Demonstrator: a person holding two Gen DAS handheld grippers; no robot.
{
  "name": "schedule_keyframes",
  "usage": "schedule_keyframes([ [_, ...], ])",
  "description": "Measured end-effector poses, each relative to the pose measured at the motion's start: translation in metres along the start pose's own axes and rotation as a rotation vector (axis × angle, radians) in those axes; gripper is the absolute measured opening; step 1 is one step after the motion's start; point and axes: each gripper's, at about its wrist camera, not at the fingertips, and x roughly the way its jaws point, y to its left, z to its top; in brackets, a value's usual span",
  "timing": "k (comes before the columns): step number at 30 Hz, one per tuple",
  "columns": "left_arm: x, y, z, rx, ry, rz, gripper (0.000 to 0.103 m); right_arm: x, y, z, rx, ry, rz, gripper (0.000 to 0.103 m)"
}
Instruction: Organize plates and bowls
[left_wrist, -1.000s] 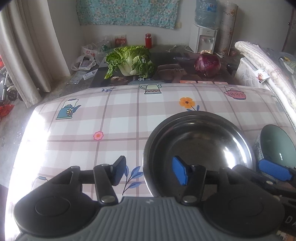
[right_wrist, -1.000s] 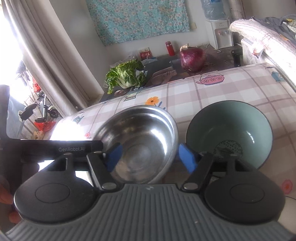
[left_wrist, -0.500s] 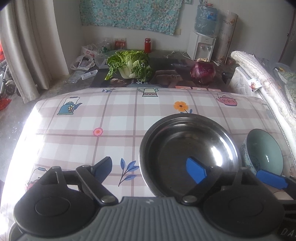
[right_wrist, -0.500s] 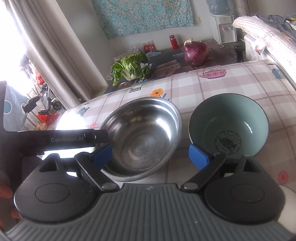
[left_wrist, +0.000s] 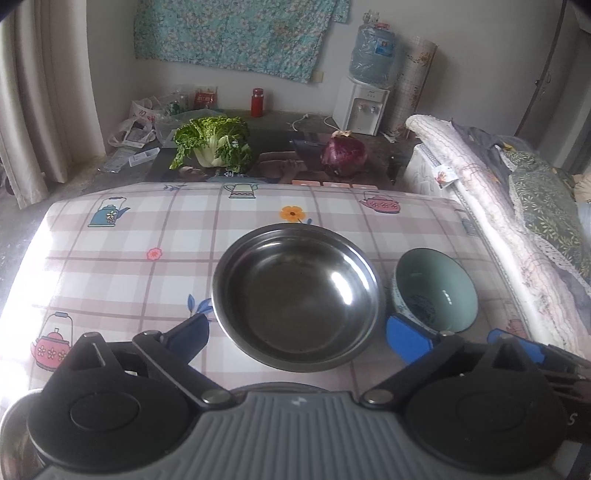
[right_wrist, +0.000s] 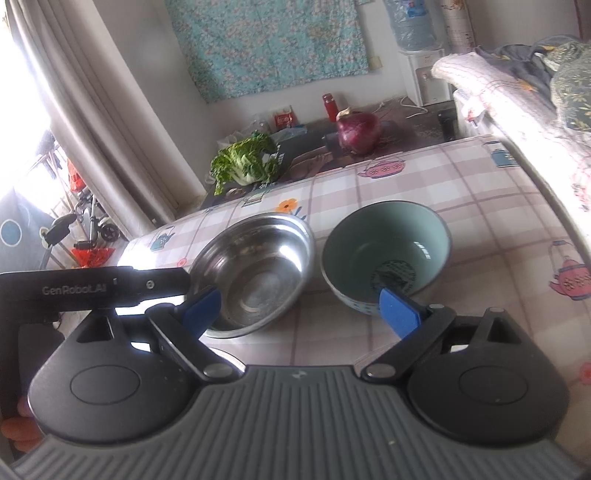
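Observation:
A steel bowl (left_wrist: 295, 295) stands on the checked tablecloth (left_wrist: 129, 266), with a green ceramic bowl (left_wrist: 436, 291) just to its right. Both also show in the right wrist view, steel bowl (right_wrist: 255, 273) left, green bowl (right_wrist: 388, 251) right. My left gripper (left_wrist: 299, 338) is wide open and empty, raised near the steel bowl's near rim. My right gripper (right_wrist: 299, 308) is wide open and empty, pulled back above the gap between the two bowls. The left gripper's body (right_wrist: 92, 288) shows at the left of the right wrist view.
A cabbage (left_wrist: 214, 142) and a purple onion (left_wrist: 343, 151) lie on a dark table beyond the cloth's far edge. A folded quilt (left_wrist: 498, 221) runs along the right side. A metal rim (left_wrist: 14, 428) shows at the lower left.
Both grippers opened wider and pulled back and up from the bowls. The left finger that hung over the steel bowl's inside is now outside it. The bowls stayed put.

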Motion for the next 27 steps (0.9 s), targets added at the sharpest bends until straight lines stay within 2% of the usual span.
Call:
schedule_keyframes([
  [5,-0.001,-0.017,-0.006,-0.015,-0.024,-0.037,0.103,-0.025,-0.023,-0.004,0.004,-0.031,-0.029,0.093],
  [10,0.01,-0.043,-0.014,0.025,-0.04,-0.075,0.1,-0.035,-0.054,0.001,0.028,-0.059,-0.069,0.093],
  [13,0.019,-0.059,-0.017,0.047,-0.045,-0.103,0.089,-0.034,-0.072,0.005,0.047,-0.073,-0.09,0.093],
  [15,0.028,-0.068,-0.019,0.045,-0.031,-0.127,0.071,-0.031,-0.082,0.01,0.057,-0.077,-0.094,0.091],
  [16,0.033,-0.071,-0.02,0.04,-0.018,-0.135,0.066,-0.028,-0.086,0.012,0.057,-0.078,-0.093,0.09],
  [18,0.043,-0.076,-0.021,0.022,0.01,-0.147,0.05,-0.022,-0.093,0.017,0.051,-0.076,-0.092,0.081],
  [21,0.056,-0.081,-0.022,0.007,0.039,-0.152,0.035,-0.009,-0.101,0.024,0.05,-0.061,-0.09,0.069],
  [27,0.074,-0.089,-0.022,-0.015,0.067,-0.137,0.034,0.022,-0.114,0.036,0.045,-0.023,-0.085,0.047],
])
